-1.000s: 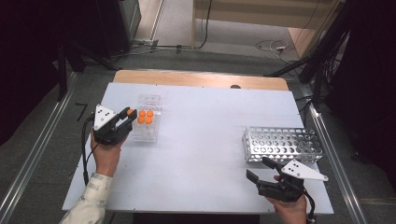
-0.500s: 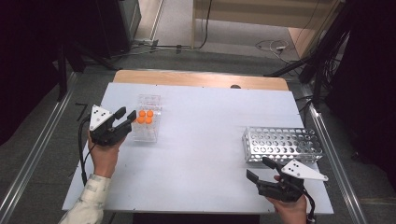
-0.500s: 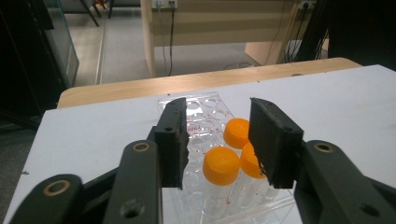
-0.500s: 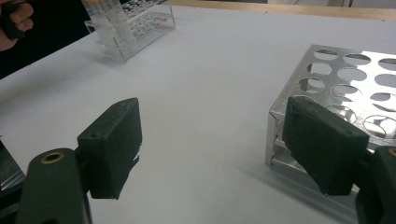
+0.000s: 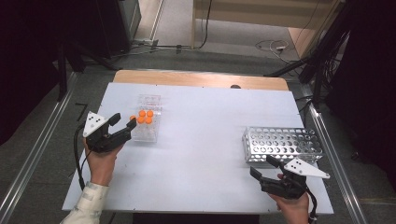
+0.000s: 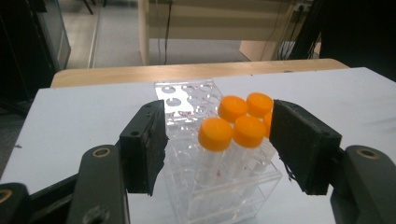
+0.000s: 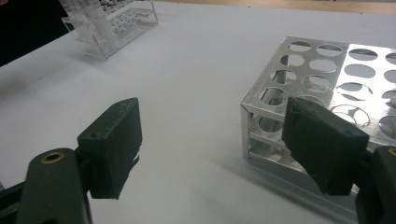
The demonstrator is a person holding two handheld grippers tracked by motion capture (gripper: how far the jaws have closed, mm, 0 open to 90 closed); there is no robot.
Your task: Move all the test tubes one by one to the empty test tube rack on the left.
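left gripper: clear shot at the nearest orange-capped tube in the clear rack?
Probably yes. The left gripper has just been opening, and its jaws now stand apart on either side of the orange-capped tubes in the clear rack, not pressing them. The neighbouring caps sit tight together, so singling one out may be fiddly.

A glossy clear plastic tube rack [image 6: 210, 154] holds matt orange plastic caps [image 6: 215, 133]; the perforated shiny metal rack [image 7: 336, 88] gleams.
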